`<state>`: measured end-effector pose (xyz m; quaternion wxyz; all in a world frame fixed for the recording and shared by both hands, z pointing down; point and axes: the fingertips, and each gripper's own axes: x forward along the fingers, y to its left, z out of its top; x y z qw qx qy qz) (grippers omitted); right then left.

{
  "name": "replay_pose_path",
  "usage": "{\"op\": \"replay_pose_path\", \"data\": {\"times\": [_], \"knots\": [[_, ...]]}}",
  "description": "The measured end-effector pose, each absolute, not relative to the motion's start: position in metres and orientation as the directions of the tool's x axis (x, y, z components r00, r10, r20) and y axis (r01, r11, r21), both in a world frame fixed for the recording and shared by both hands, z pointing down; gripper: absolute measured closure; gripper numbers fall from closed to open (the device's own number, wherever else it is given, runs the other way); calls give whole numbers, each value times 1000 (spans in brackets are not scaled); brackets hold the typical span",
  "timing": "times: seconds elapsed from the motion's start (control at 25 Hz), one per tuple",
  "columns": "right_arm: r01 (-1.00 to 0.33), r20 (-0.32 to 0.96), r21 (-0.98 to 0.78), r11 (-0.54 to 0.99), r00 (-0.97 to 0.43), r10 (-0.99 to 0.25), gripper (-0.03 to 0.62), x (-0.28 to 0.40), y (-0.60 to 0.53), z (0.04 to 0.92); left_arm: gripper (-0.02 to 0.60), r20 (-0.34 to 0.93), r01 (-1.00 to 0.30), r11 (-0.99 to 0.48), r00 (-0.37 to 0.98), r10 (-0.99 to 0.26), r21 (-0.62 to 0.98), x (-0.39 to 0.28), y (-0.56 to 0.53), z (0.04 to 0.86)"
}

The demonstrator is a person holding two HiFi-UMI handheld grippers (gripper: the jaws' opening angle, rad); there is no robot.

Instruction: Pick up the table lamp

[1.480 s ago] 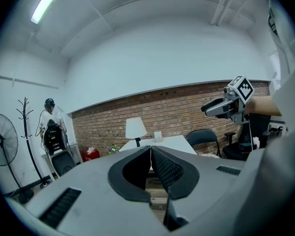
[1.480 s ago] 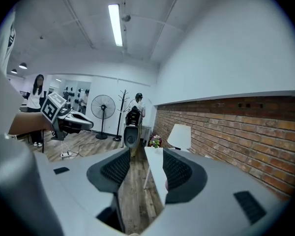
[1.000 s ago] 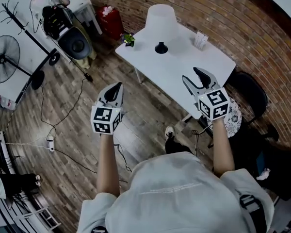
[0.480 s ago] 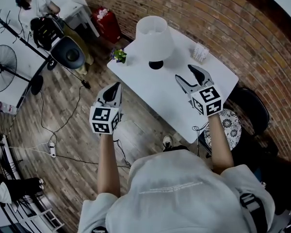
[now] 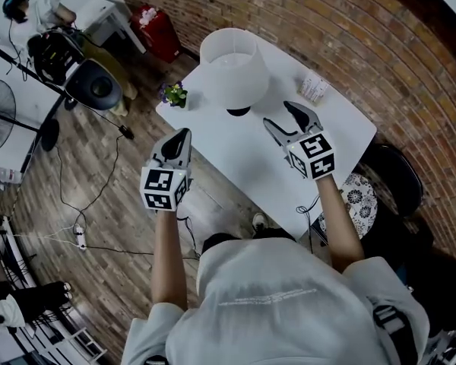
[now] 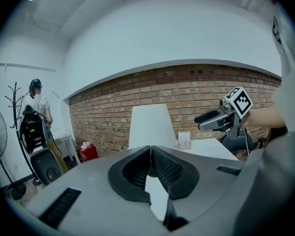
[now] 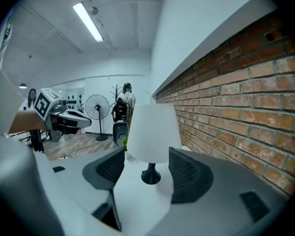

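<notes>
— Right tool (image 5: 280, 115)?
— Jaws apart, empty, now closer to the table lamp (image 5: 228, 67); its dark base (image 7: 151, 177) lines up between them.
— Left tool (image 5: 180, 137)?
— Closed on nothing, still beyond the desk (image 5: 251, 162) edge, left of centre.
— The lamp?
— Upright at upper centre, untouched. I judge the approach nearly done.

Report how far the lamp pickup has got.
Done: the right gripper is open and lined up, with the white-shaded table lamp with black base framed between its jaws. In hand: it hovers over the white rectangular table, short of the lamp, touching nothing. The left gripper is shut and empty, off the table's edge. Left: close in, clamp the stem, lift.
</notes>
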<state>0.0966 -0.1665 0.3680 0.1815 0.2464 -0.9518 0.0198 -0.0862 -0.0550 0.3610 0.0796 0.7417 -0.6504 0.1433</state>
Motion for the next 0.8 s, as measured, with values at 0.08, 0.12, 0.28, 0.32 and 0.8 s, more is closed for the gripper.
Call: {"op": "replay_pose_path", "data": {"times": [0.08, 0.12, 0.28, 0.32, 0.8], "knots": [[-478, 377, 50, 877, -804, -460, 312, 91, -172, 381, 568, 325, -985, -161, 132, -936, -62, -89, -62, 367], [-479, 389, 50, 876, -799, -459, 310, 88, -175, 388, 568, 328, -983, -172, 144, -934, -60, -91, -65, 370], [-503, 435, 53, 863, -766, -473, 307, 69, -184, 411, 568, 338, -974, -222, 195, -921, -41, -112, -72, 384], [-513, 444, 57, 857, -756, -482, 306, 63, -185, 415, 568, 341, -971, -239, 213, -915, -33, -119, -74, 389], [-718, 415, 33, 695, -623, -663, 296, 27, -199, 453, 568, 360, -886, -464, 436, -825, 10, -181, -111, 420]]}}
